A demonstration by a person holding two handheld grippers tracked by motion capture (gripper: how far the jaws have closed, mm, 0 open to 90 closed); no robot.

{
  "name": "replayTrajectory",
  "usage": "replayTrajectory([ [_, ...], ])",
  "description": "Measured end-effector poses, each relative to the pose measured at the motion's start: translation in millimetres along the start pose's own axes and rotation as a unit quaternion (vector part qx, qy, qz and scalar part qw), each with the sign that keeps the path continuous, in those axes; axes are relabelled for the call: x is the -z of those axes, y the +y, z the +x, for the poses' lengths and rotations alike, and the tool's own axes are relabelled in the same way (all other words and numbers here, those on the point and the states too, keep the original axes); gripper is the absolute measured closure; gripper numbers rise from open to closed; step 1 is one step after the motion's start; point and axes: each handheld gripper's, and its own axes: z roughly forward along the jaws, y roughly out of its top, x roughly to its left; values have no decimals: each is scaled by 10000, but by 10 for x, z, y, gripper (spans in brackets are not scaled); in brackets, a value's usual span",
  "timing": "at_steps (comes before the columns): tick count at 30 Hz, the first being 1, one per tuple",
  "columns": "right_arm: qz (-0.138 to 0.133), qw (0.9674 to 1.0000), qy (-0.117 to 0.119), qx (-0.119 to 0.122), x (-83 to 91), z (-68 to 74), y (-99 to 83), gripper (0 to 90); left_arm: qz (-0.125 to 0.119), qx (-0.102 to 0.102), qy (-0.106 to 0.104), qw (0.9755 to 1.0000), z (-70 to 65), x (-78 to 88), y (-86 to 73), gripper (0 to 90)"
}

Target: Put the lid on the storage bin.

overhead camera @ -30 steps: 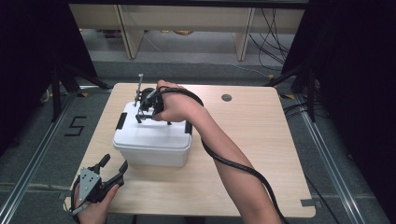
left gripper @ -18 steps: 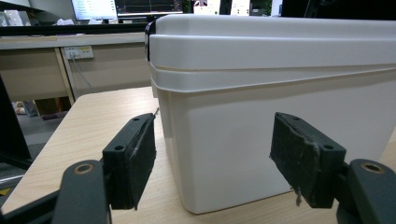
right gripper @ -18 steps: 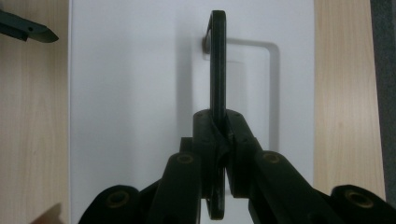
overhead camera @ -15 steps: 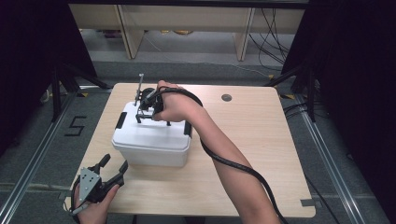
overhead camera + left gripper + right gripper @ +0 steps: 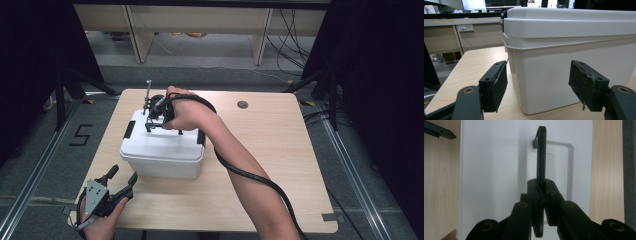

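A white lidded box (image 5: 162, 150) stands left of centre on the wooden table (image 5: 265, 150). Its thin black lid handle (image 5: 541, 152) is raised on edge above the lid. My right gripper (image 5: 156, 119) points down over the lid and is shut on that handle, with the jaws (image 5: 541, 187) pinching its near end. My left gripper (image 5: 121, 176) is held low near the table's front left corner, open, a short way from the box. In the left gripper view the box's front corner (image 5: 564, 70) fills the gap between the open pads (image 5: 495, 82) without touching them.
Black latches sit on the box's left (image 5: 129, 129) and right (image 5: 201, 136) sides. A round cable hole (image 5: 242, 104) lies at the table's far edge. The right gripper's cable (image 5: 250, 172) runs along the forearm. Bare tabletop spreads to the right of the box.
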Motion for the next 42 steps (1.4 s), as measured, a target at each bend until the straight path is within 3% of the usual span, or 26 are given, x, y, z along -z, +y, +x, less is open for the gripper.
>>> replayTrajectory([
  [6,-27,10000,37,55,-29,-46,-15,845,66,-72,4,10000,4,10,8,304],
  [9,20,10000,37,-28,-45,-18,-3,846,63,-73,2,10000,1,9,8,304],
  [16,44,9999,40,141,-51,-30,-4,843,63,-75,-2,10000,0,9,9,304],
  [17,18,9999,44,125,-49,-25,-6,841,-4,7,-13,10000,-5,0,0,304],
  [19,44,10000,58,30,-35,-5,-10,804,73,-52,19,10000,9,15,8,304],
  [21,-25,9998,-94,191,-27,-6,-15,762,3,26,11,10000,7,-2,-4,303],
  [23,-8,9998,-120,186,-10,5,-22,771,0,45,32,10000,-2,-1,-3,303],
  [24,1,9997,-128,188,-1,3,-32,771,65,-71,9,10000,8,15,10,303],
  [29,5,9998,-152,147,1,-11,-132,775,66,-56,21,10000,8,14,7,303],
  [30,14,9997,-149,170,-4,-16,-158,776,-5,22,7,10000,0,0,-3,303],
  [31,-23,9995,-163,258,-11,-34,-194,778,-1,-11,-2,10000,1,0,0,304],
  [35,-137,9998,-87,110,25,-27,-289,786,65,-72,17,10000,1,8,6,303],
  [42,-242,9995,-29,201,74,-26,-347,834,73,-84,17,9999,2,8,6,303],
])
